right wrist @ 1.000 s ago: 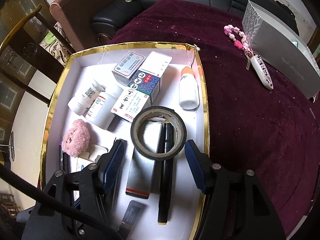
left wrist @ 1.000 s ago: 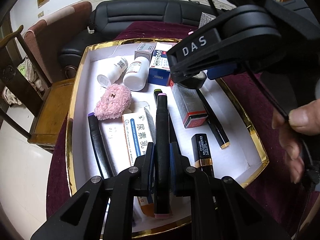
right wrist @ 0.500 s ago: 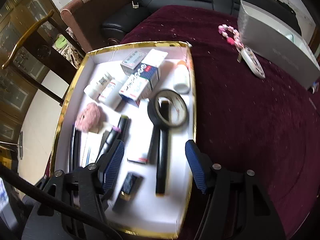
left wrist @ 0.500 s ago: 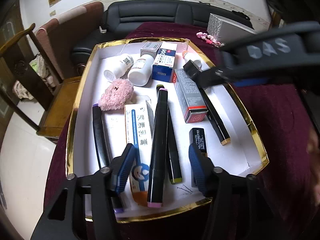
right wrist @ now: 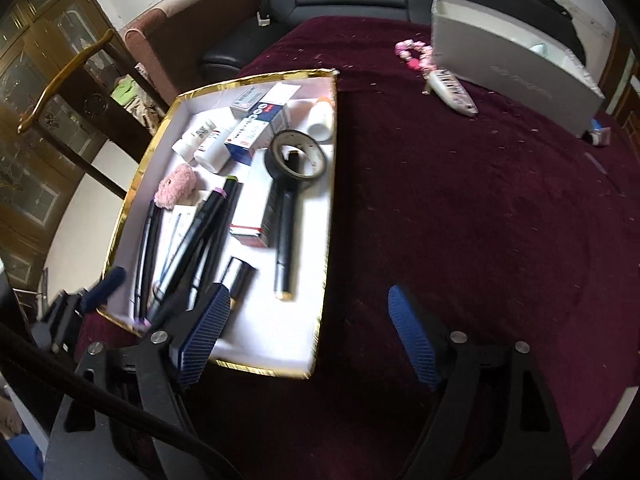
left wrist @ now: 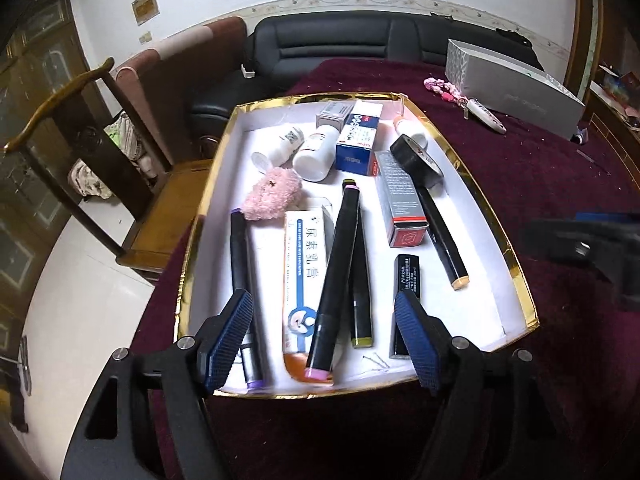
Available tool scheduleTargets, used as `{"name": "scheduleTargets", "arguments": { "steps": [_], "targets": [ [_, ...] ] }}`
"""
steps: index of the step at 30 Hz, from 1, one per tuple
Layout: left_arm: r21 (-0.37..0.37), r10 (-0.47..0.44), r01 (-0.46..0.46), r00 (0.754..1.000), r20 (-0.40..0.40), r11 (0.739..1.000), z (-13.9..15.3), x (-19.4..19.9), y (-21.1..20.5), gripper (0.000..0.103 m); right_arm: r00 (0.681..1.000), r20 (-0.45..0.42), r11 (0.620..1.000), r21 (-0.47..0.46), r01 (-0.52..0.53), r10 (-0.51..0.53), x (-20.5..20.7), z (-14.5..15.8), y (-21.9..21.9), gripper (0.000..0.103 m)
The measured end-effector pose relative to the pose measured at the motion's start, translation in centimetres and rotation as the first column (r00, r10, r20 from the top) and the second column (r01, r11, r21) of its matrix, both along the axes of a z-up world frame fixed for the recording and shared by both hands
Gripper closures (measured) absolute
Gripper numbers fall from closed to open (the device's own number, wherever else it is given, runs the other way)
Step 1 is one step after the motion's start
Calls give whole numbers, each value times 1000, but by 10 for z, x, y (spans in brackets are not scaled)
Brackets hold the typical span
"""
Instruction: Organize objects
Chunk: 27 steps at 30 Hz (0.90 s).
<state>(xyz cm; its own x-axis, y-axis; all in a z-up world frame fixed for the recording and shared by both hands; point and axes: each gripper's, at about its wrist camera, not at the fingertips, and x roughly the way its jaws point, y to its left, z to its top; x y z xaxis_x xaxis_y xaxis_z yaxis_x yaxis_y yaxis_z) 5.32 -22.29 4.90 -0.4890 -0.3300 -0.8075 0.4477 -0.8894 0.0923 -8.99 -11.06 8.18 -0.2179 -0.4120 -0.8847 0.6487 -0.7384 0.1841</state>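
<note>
A white tray with a gold rim (left wrist: 200, 232) (right wrist: 326, 240) holds several markers, boxes, bottles, a pink plush ball (left wrist: 272, 196) and a black tape roll (left wrist: 416, 156) (right wrist: 296, 154). My left gripper (left wrist: 324, 336) hovers over the tray's near edge, its jaws opening. The pink-capped black marker (left wrist: 340, 264) (right wrist: 192, 232) lies loose between them across an ointment box (left wrist: 304, 264), and the pads do not touch it. My right gripper (right wrist: 308, 336) is over the tray's near right corner and the maroon cloth, its jaws opening with nothing between them.
On the maroon tablecloth (right wrist: 480, 220) to the right lie a grey box (left wrist: 516, 96) (right wrist: 512, 68) and a pink bead keychain with a white fob (left wrist: 484, 114) (right wrist: 450, 88). A wooden chair (left wrist: 80, 128) stands left of the table. A black sofa (left wrist: 340, 48) is behind.
The left gripper opened off the pink-capped marker, which now rests in the tray, and drew back. The right gripper left the tape roll in the tray, moved right and widened.
</note>
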Motion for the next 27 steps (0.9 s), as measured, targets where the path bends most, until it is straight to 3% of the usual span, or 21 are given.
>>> {"name": "scheduleTargets", "arguments": {
  "steps": [8,11,12,15,16,19,23,27],
  "targets": [
    [-23,-46,45,999,-20,999,33,21,4,35,996,-91,999,-38,3,-7,34,22,33,19],
    [10,-35,36,997,-69,999,54,39,2,24,994,-112,998,-55,-12,6,44,28,40,19],
    [10,-30,31,997,-64,999,59,42,2,24,994,-112,998,-62,-17,10,46,29,41,19],
    [39,-30,29,998,46,999,68,42,2,25,993,-113,997,-72,-30,22,52,33,43,19],
    [7,-45,44,997,66,999,71,44,5,25,992,-120,997,-71,-33,24,53,35,44,19],
    [-89,3,-1,1000,23,996,80,54,12,25,991,-133,996,-86,-37,25,56,39,47,19],
    [-56,-21,19,999,-49,998,87,60,14,25,989,-146,996,-81,-48,36,58,42,47,19],
    [-107,0,-8,998,-70,994,92,59,16,25,985,-161,995,-64,-76,65,63,43,43,19]
  ]
}}
